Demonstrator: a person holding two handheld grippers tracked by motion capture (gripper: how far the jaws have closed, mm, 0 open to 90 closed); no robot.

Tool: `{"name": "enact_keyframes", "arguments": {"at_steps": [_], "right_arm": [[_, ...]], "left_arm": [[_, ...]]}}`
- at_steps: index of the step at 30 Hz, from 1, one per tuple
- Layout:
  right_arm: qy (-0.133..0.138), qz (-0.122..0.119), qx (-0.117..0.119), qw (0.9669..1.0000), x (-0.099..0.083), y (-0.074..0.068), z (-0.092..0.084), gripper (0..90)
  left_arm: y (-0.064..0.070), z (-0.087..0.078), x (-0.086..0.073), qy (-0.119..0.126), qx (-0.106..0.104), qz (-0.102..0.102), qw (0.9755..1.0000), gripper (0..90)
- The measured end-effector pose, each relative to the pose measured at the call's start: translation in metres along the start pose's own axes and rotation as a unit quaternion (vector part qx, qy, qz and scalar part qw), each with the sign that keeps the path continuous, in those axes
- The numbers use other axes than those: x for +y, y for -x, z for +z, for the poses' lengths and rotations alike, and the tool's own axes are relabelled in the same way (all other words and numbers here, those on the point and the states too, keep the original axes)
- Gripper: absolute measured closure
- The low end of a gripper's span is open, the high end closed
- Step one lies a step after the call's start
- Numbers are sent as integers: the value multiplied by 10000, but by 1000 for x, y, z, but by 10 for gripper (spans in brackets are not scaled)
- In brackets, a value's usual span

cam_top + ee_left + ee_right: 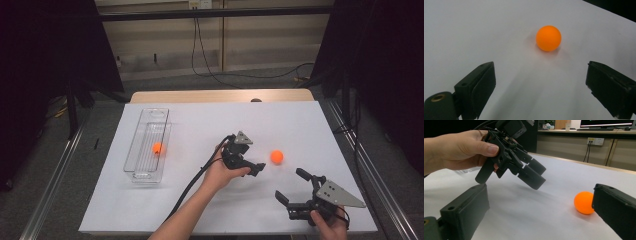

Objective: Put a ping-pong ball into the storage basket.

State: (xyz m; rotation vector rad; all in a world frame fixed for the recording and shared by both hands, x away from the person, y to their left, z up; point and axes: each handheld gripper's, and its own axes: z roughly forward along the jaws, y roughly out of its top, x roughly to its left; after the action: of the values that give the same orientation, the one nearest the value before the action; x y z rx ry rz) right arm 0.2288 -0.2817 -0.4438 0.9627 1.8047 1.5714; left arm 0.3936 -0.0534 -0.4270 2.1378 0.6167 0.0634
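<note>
An orange ball (276,157) lies loose on the white table top, right of centre. My left gripper (257,160), held in a hand, points at it from the left with its jaws open and nothing between them. In the left gripper view the ball (548,38) sits a short way ahead of the open left gripper (544,85). My right gripper (291,185) stands open near the front right edge, empty. From the right gripper view, the ball (584,202) is partly hidden behind one jaw of the right gripper (541,215), and the left gripper (537,173) hovers tilted down above the table.
A clear plastic tray (145,172) lies lengthwise at the table's left, with a second orange ball (157,147) inside it. The white sheet (200,120) covers a wooden table. Black cables trail from both grippers, and metal rails run along both sides.
</note>
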Motion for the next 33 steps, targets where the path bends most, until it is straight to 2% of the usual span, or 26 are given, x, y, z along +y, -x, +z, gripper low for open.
{"name": "enact_keyframes", "arguments": {"at_steps": [33], "right_arm": [[6, 34, -3, 10000, 0, 0, -1, 7]], "left_arm": [[8, 14, 7, 70, -91, 58, 9999, 92]]}}
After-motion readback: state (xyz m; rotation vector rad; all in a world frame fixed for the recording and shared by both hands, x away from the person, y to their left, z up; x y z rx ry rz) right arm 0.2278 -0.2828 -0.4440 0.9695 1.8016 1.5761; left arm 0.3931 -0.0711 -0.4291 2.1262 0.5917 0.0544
